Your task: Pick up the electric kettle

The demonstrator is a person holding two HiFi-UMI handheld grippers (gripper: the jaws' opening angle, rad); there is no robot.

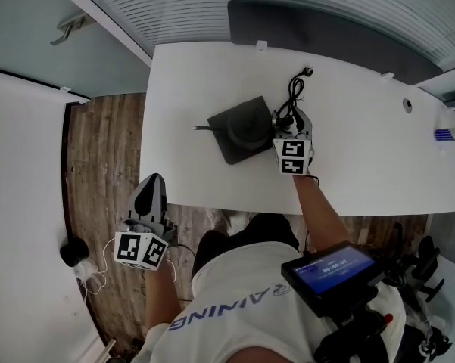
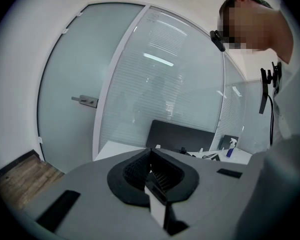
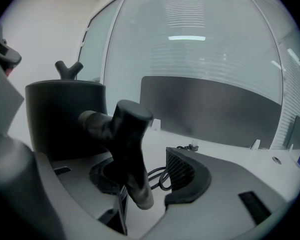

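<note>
The electric kettle (image 1: 246, 125) stood on a dark square base (image 1: 224, 150) near the middle of the white table (image 1: 363, 134). The right gripper (image 1: 285, 123) sat at its 3 o'clock, jaws apart around the handle (image 3: 131, 149) (a gap showed beside one pad). The left gripper (image 1: 151, 187) hung off the table at 7 o'clock, jaws pressed together on nothing.

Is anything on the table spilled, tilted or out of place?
Nothing stands out. The electric kettle stands upright on its dark base, a black cord lies in loose loops near it on the white table, and no spill shows.
</note>
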